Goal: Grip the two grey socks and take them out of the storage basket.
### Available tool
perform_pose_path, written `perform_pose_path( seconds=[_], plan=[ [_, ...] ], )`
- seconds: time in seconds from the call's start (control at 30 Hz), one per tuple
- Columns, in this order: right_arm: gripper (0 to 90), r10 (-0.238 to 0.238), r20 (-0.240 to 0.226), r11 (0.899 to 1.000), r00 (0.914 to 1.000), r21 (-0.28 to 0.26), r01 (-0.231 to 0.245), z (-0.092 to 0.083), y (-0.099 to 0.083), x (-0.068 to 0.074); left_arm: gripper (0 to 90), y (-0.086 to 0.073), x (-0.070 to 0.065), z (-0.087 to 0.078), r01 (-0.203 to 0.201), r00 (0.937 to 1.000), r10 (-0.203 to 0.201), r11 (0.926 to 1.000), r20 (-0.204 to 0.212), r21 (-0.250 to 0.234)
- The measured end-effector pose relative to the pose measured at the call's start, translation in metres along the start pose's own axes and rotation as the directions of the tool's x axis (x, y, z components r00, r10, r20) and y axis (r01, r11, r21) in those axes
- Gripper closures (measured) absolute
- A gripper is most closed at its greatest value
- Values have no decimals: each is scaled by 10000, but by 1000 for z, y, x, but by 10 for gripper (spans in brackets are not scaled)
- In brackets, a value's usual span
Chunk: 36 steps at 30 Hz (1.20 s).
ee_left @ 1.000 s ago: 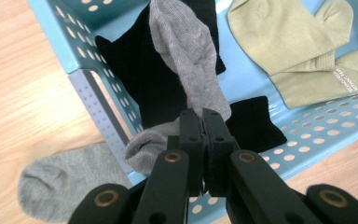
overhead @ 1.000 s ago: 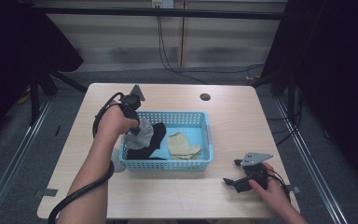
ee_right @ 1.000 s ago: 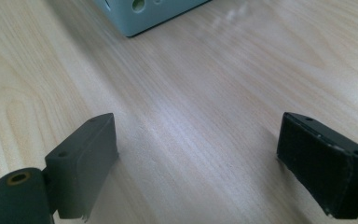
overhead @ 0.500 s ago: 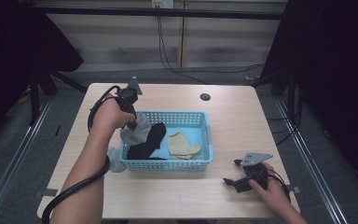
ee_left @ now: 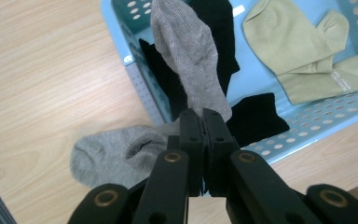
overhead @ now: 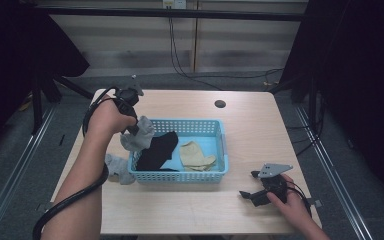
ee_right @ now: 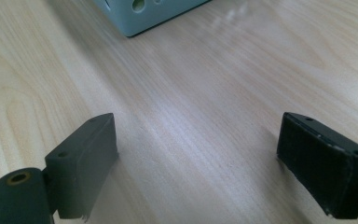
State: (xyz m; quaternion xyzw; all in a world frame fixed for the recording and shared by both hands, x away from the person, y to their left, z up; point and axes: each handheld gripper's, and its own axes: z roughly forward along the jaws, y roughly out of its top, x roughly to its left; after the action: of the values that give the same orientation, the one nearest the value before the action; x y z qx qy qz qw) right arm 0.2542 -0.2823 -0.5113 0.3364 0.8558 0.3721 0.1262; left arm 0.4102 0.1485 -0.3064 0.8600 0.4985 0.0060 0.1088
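Left tongs (ee_left: pixel 204 122), jaws pressed together on the cuff end of a grey sock (ee_left: pixel 189 56). The sock hangs from the grip over the basket's (overhead: pixel 215 123) left wall, clear of the tabletop (overhead: pixel 260 115); in the high view it dangles at the left tongs (overhead: pixel 131 129) just above that wall. The pinch at one end lets the cloth fall straight, which suits either lifting it out of the basket or lowering it in; which of the two cannot be told from this moment.

A second grey sock (ee_left: pixel 114 156) lies flat on the tabletop just outside the basket's left wall, near its front corner, so the pair appears to be gathered at that side.

Inside the basket: a black sock (overhead: pixel 159 150) draped at the left half, its edge reaching the left wall, and a beige sock (overhead: pixel 196 155) folded on the floor at the middle.

Right tongs (ee_right: pixel 198 161), jaws wide apart with nothing between them, rest low on the tabletop well to the right of the basket's front right corner, held idle in the hand (overhead: pixel 292 205).

Writing: a faint pale line of lettering on the beige sock (ee_left: pixel 307 56) near its cuff, too small to read. No other labels are legible.
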Motion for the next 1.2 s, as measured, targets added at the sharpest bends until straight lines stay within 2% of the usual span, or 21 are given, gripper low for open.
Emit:
perform_pose_path(
  seconds=[0.17, 0.43, 0.5, 0.6, 0.9, 1.0, 1.1, 1.2],
  plan=[
    [117, 0, -1, 10000, 10000, -1, 0, 0, 0, 0, 881, -7, 9, -6, 301, 9995, -301, 9995, -5, -75],
    [117, -5, 18, 10000, 10000, 12, 5, 0, 0, 0, 882, -14, 18, -17, 467, 9988, -469, 9988, -155, -166],
    [117, -1, -2, 10000, 10000, 1, 1, 0, 0, 0, 882, -15, 21, -20, 354, 9991, -358, 9992, -214, -166],
    [117, -5, 15, 10000, 10000, 13, 5, 0, 0, 0, 882, -19, 25, -22, 565, 9982, -570, 9982, -207, -209],
    [117, -4, 20, 10000, 10000, 14, 4, 0, 0, 0, 882, -32, 40, -20, 833, 9962, -837, 9964, -239, -156],
    [117, -3, -1, 10000, 10000, 3, 3, 0, 0, 0, 882, -37, 45, -18, 1027, 9942, -1034, 9944, -279, -235],
    [117, -3, 17, 10000, 10000, 17, 3, 0, 0, 0, 882, -40, 49, -15, 1037, 9940, -1043, 9944, -328, -202],
    [117, -2, 7, 10000, 10000, 14, 2, 0, 0, 0, 881, -45, 54, -9, 1244, 9917, -1250, 9920, -288, -224]
  ],
)
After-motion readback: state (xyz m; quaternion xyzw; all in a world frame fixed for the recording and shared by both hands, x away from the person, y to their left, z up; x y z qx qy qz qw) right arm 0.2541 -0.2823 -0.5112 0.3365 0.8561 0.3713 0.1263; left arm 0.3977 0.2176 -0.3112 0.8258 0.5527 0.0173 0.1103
